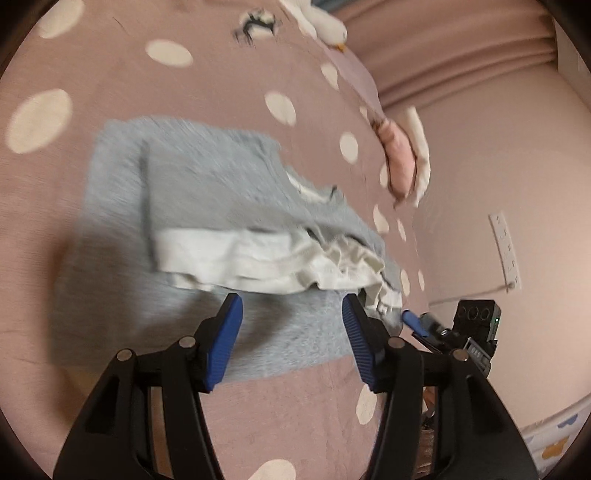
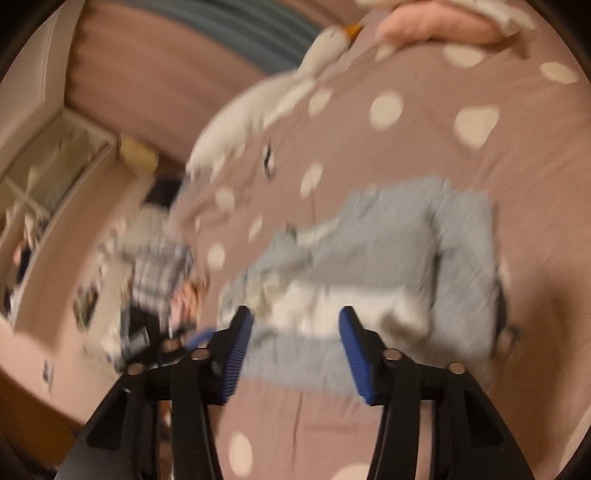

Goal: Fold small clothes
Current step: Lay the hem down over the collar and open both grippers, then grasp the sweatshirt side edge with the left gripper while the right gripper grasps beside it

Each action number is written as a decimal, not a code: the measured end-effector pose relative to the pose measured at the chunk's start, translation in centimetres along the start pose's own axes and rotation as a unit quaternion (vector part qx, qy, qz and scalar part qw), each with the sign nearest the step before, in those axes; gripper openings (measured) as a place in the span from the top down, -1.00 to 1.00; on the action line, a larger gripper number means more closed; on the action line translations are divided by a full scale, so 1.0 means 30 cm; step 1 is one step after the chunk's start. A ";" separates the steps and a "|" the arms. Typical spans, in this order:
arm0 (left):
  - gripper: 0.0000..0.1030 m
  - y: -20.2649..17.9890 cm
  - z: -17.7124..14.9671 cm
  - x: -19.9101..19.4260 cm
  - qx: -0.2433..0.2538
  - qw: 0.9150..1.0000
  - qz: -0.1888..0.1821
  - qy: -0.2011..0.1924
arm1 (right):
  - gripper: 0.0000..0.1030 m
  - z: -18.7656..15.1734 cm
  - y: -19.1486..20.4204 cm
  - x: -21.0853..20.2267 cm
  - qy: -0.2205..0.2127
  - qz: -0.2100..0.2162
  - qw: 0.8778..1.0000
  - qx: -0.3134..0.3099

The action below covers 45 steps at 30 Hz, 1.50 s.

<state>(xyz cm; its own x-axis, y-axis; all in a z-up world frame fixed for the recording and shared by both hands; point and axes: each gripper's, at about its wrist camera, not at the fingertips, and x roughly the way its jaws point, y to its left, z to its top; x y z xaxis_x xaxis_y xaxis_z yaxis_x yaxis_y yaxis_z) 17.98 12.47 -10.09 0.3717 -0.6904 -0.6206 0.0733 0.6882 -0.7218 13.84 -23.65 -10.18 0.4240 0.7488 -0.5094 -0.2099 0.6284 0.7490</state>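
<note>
A small light grey garment (image 1: 207, 184) with a white ruffled hem (image 1: 258, 262) lies partly folded on the pink dotted bedspread (image 1: 92, 74). My left gripper (image 1: 291, 314) is open and empty, just in front of the white hem. The other gripper's blue tip (image 1: 413, 321) shows at the garment's right corner. In the blurred right wrist view the same garment (image 2: 388, 243) lies ahead, and my right gripper (image 2: 295, 325) is open and empty over its near edge.
A white goose plush (image 1: 321, 22) and a pink pillow (image 1: 399, 155) lie at the bed's far side. A power strip (image 1: 506, 247) hangs on the wall. In the right wrist view a plaid garment (image 2: 159, 258) and clutter sit off the bed's left edge, by a shelf (image 2: 44, 184).
</note>
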 end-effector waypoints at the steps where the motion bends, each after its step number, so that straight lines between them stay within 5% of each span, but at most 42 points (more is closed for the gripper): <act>1: -0.07 -0.004 0.002 0.039 0.000 1.000 -0.003 0.013 | 0.24 0.000 0.014 0.037 0.016 -0.008 1.000 -0.009; 8: -0.07 0.011 0.125 0.177 -0.050 0.999 0.000 0.007 | 0.24 0.126 0.001 0.181 0.044 -0.053 0.998 -0.007; 15: -0.13 -0.027 0.308 0.134 -0.103 0.990 -0.024 -0.094 | 0.24 0.344 -0.019 0.147 -0.101 -0.065 0.992 0.039; 20: -0.29 -0.034 0.318 0.080 -0.084 0.990 0.005 -0.117 | 0.24 0.334 0.044 0.050 -0.146 -0.061 0.987 0.001; 24: -0.29 -0.033 0.243 0.079 -0.039 0.994 0.053 -0.087 | 0.23 0.267 0.098 0.056 -0.102 -0.100 0.987 -0.071; 27: -0.28 -0.049 0.163 0.098 0.023 0.993 0.094 -0.060 | 0.23 0.205 0.103 0.112 -0.048 -0.170 0.977 -0.121; 33: -0.19 0.021 0.008 0.133 0.100 0.976 0.192 -0.022 | 0.23 0.093 0.019 0.212 0.037 -0.297 0.942 -0.150; 45: -0.13 0.123 -0.219 -0.063 0.079 0.982 0.165 -0.040 | 0.24 -0.088 -0.041 0.022 0.042 -0.292 0.945 -0.143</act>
<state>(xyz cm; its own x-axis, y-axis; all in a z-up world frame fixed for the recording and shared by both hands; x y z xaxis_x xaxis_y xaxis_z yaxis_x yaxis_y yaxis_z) 11.48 14.84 -13.60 0.4704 -0.4084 -0.7823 0.0768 0.9020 -0.4248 12.04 -23.37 -12.56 0.4721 0.2629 -0.8414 -0.1957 0.9619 0.1908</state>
